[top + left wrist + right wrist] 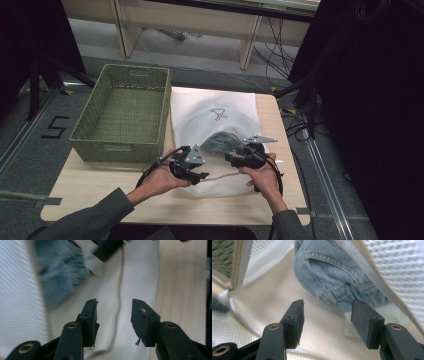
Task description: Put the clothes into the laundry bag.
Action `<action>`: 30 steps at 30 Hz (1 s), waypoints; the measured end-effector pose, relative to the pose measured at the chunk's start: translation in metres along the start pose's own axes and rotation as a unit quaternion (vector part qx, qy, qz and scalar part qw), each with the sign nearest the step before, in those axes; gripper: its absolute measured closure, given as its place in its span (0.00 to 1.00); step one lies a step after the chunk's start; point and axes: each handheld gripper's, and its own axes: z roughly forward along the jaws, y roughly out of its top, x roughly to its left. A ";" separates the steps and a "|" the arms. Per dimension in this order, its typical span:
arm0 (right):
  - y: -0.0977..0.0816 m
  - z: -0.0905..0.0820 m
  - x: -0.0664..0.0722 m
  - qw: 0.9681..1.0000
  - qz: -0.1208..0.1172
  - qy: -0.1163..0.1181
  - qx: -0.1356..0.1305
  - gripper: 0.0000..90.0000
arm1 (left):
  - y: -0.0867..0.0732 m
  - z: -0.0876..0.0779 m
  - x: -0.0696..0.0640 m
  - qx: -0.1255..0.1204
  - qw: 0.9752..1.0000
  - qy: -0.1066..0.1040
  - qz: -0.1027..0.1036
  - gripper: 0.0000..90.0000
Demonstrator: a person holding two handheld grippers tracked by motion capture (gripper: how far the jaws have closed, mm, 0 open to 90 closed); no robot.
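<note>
Tabletop carries a white mesh laundry bag lying flat beside a green woven basket, touching its right wall. Bag looks light, limp, a bit slippery; mouth faces the person, with a drawstring cord trailing along its edge. Best hold, I'd judge: the hemmed rim of the opening, one side per gripper, not the thin mesh. Inside the mouth sits a folded pair of blue jeans, soft but heavier and bulkier than the bag; pinch a thick seam or waistband fold. Both forearms come in low from the near edge, hands level, angled inward at the bag mouth. Left hand-held gripper stands parted, nothing between the jaws, cord lying below them. Right hand-held gripper stands wide, empty, aimed at the denim just ahead.
</note>
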 end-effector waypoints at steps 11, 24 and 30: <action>-0.013 -0.024 -0.004 1.000 0.014 -0.002 -0.003 0.49 | 0.028 -0.014 0.033 -0.031 0.996 0.075 -0.024 0.46; -0.016 -0.026 -0.005 1.000 0.012 -0.006 -0.004 0.49 | 0.046 0.015 0.044 -0.006 0.997 0.070 -0.032 0.50; 0.000 -0.034 0.001 0.998 -0.031 -0.047 -0.037 0.49 | 0.045 0.011 0.041 -0.001 0.998 0.064 -0.021 0.52</action>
